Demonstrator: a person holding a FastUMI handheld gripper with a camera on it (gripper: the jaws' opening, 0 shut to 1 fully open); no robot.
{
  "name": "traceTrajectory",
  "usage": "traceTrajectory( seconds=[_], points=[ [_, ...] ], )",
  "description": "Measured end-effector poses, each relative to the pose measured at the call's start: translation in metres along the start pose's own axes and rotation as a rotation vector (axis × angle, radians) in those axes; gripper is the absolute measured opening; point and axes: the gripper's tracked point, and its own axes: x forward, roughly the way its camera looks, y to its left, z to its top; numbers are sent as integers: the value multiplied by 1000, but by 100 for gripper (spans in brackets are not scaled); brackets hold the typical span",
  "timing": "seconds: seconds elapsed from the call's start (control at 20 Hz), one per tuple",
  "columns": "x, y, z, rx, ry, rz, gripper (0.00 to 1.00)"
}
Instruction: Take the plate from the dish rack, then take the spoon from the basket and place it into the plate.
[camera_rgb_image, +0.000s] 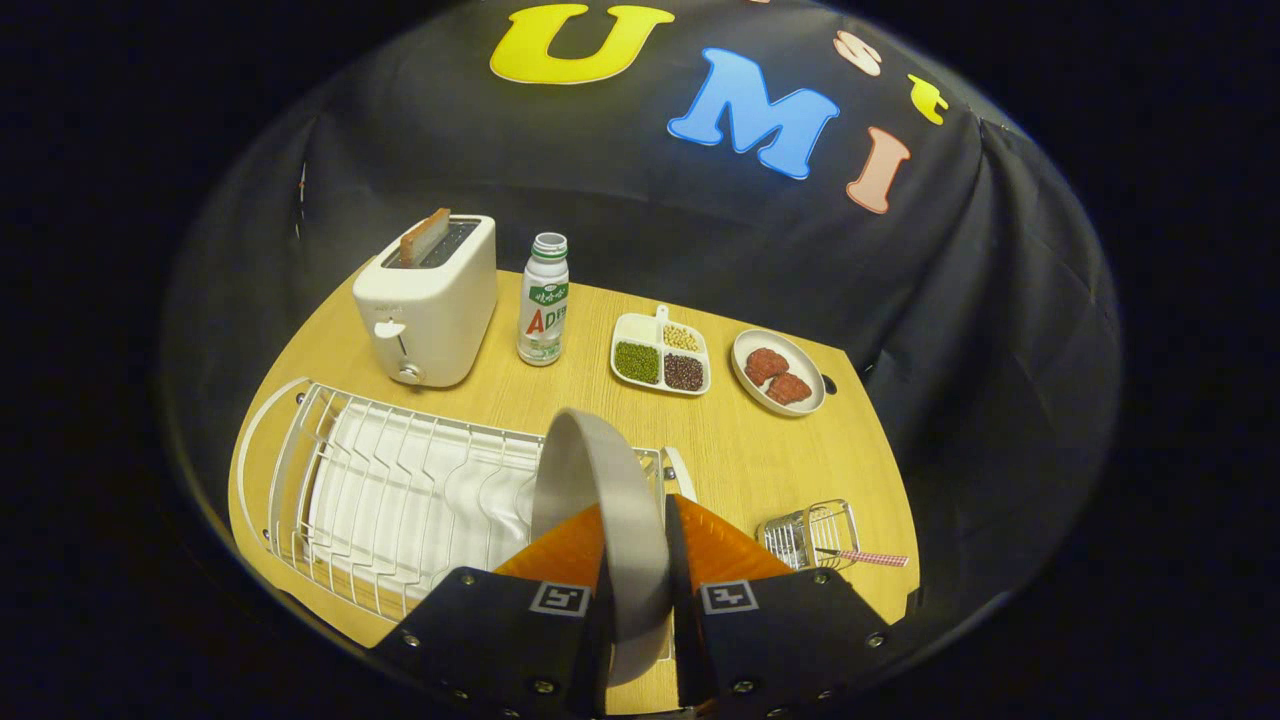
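My gripper pinches the grey plate on edge between both fingers, above the right end of the white dish rack. The spoon lies in the small basket, near right.

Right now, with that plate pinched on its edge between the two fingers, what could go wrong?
The gripper holds the grey plate only by its rim, standing on edge above the dish rack; it might twist or slip as it is carried. Swinging it toward open table, it could clip the rack's wires. The small wire basket with the spoon sits close by, so setting the plate down carelessly might knock it.
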Motion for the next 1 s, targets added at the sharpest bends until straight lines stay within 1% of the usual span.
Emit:
traceTrajectory(
  seconds=[0.05, 0.1, 0.15, 0.2, 0.25, 0.3, 0.35, 0.4, 0.45, 0.6, 0.75, 0.85, 1.0],
  points=[
    [6, -3, 2, -16, 1, -5, 26],
    [5, -1, -4, -30, 15, 11, 11],
    [6, -2, -9, -30, 37, 6, 12],
    [9, -3, -7, -21, 30, 18, 12],
    [15, 0, -7, -8, 27, 47, 12],
    [18, -3, -9, -8, 29, 51, 12],
    [6, -10, -5, -23, 33, 41, 6],
    [19, -13, -11, -22, 38, 44, 6],
    [22, -15, -12, -20, 38, 42, 6],
    [17, -20, -7, -54, 29, -1, 6],
    [12, -13, 6, -167, -7, -56, 6],
    [7, -4, 17, -222, -32, -70, 6],
    [2, -2, 34, -331, -74, -121, 6]
  ],
)
